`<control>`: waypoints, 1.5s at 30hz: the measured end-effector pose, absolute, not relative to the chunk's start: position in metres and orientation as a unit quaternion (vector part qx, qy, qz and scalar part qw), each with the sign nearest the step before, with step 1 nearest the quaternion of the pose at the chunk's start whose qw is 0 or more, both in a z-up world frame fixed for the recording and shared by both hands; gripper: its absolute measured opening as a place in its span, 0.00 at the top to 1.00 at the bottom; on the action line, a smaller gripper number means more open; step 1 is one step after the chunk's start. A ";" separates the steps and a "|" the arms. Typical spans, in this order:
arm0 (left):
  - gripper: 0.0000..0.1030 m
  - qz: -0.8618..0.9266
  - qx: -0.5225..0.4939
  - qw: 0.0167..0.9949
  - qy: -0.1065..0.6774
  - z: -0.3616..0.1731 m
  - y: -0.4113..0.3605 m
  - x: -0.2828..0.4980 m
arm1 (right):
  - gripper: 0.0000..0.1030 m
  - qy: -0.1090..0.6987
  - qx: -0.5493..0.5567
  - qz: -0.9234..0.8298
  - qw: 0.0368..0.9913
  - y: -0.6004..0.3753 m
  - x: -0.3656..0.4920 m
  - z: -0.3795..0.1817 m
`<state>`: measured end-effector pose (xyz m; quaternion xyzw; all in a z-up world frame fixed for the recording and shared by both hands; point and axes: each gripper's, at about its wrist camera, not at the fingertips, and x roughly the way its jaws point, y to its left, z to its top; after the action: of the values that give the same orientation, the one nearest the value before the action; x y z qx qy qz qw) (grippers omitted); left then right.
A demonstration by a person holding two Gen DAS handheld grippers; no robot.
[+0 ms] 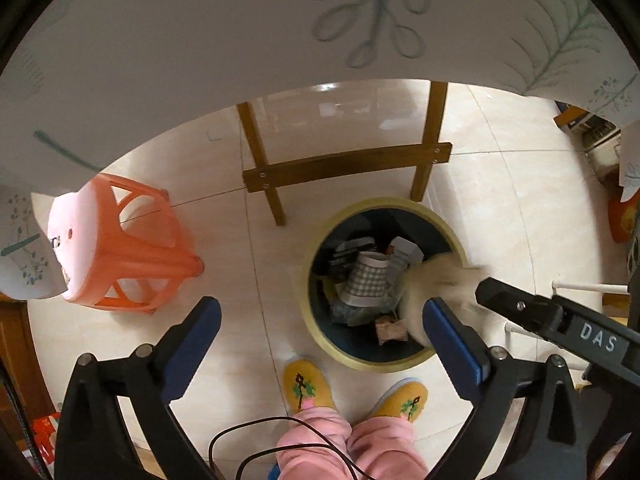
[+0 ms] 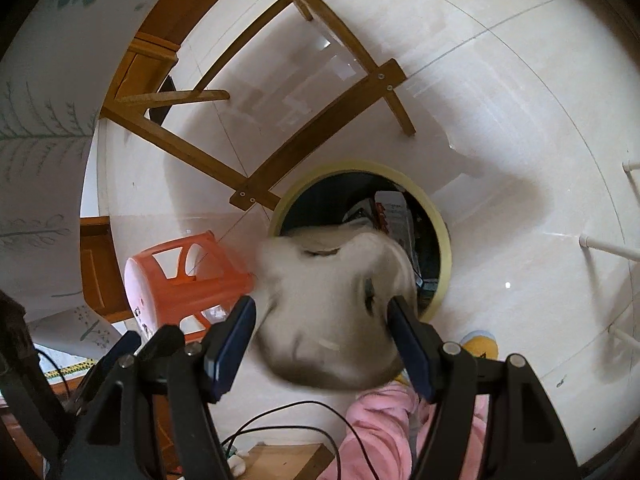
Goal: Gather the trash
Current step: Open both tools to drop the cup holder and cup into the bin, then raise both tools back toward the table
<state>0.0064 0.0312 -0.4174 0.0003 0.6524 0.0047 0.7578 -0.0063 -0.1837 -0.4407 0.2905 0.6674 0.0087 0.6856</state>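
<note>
A round trash bin [image 1: 320,332] with a yellowish rim stands on the floor and holds several pieces of trash, among them a checked paper cup [image 1: 368,280]. It also shows in the right wrist view [image 2: 444,248]. A crumpled white tissue [image 2: 332,312], blurred by motion, is in the air over the bin's rim between the spread fingers of my right gripper [image 2: 322,330]; it also shows in the left wrist view [image 1: 440,280]. My right gripper is open. My left gripper [image 1: 320,320] is open and empty above the floor next to the bin.
An orange plastic stool [image 1: 128,244] lies on its side left of the bin. A wooden table frame [image 1: 344,164] stands behind the bin, with a leaf-print tablecloth [image 1: 240,40] hanging above. The person's yellow slippers [image 1: 308,384] are just in front of the bin.
</note>
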 end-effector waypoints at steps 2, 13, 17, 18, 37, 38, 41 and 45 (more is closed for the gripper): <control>0.03 0.011 -0.002 0.760 0.650 -0.415 0.036 0.006 | 0.33 0.667 0.285 0.012 0.688 -0.178 -0.001 -0.443; 0.02 0.036 -0.022 0.768 0.640 -0.398 0.058 0.001 | 0.27 0.670 0.240 0.027 0.702 -0.154 0.006 -0.439; 0.02 0.038 -0.029 0.770 0.637 -0.382 0.061 0.000 | 0.27 0.667 0.227 0.028 0.709 -0.150 0.004 -0.426; 0.02 0.038 -0.029 0.771 0.636 -0.375 0.062 0.000 | 0.27 0.666 0.225 0.028 0.711 -0.149 0.004 -0.420; 0.02 0.036 -0.057 0.817 0.572 -0.155 0.053 -0.013 | 0.27 0.603 0.198 0.076 0.769 -0.146 -0.003 -0.207; 0.02 0.036 -0.058 0.819 0.569 -0.143 0.052 -0.014 | 0.27 0.597 0.196 0.082 0.774 -0.147 -0.004 -0.190; 0.02 0.032 -0.066 0.828 0.555 -0.107 0.049 -0.019 | 0.27 0.577 0.187 0.096 0.789 -0.151 -0.006 -0.148; 0.02 0.030 -0.066 0.845 0.530 -0.061 0.044 -0.029 | 0.27 0.550 0.173 0.120 0.808 -0.153 -0.006 -0.102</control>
<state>-0.0286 0.0437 -0.0608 -0.0663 0.5296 0.0304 0.8451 -0.0062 -0.1529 -0.1022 0.1734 0.5496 0.1202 0.8084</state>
